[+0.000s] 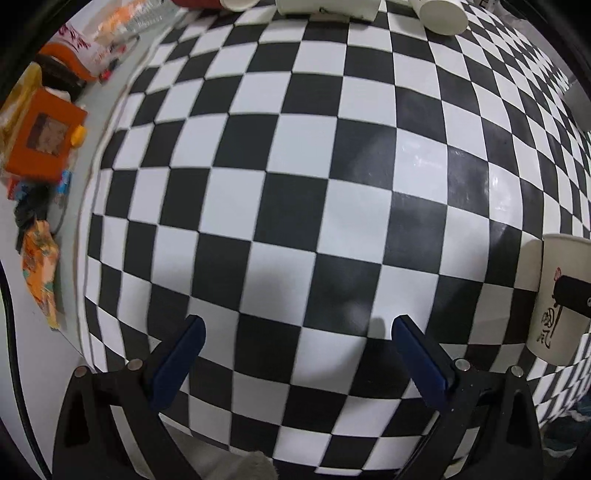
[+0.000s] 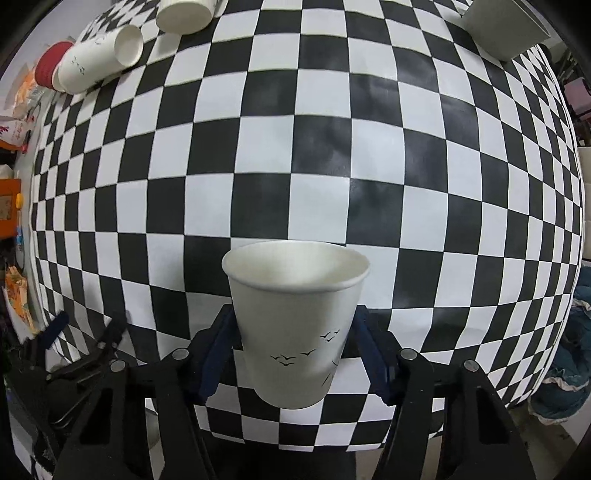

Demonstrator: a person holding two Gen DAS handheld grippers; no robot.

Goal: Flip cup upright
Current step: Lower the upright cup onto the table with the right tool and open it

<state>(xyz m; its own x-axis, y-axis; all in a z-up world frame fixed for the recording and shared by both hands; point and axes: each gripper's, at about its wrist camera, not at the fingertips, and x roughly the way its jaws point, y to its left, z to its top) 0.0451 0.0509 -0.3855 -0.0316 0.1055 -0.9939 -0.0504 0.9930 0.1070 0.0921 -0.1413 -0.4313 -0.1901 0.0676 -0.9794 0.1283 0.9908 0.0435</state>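
A white paper cup (image 2: 295, 325) with small black bird prints stands mouth up between my right gripper's fingers. My right gripper (image 2: 293, 314) is shut on the cup, its blue pads (image 2: 218, 354) pressed against both sides. The same cup shows at the right edge of the left wrist view (image 1: 557, 295), with a black finger across it. My left gripper (image 1: 295, 326) is open and empty, low over the checkered tablecloth (image 1: 295, 184). It also shows at the lower left of the right wrist view (image 2: 88, 325).
Several white paper cups (image 2: 99, 59) lie on their sides at the far left of the cloth, one by a red sleeve (image 2: 48, 68). A grey box (image 2: 506, 26) sits far right. Orange boxes and packets (image 1: 40, 136) crowd the table's left side.
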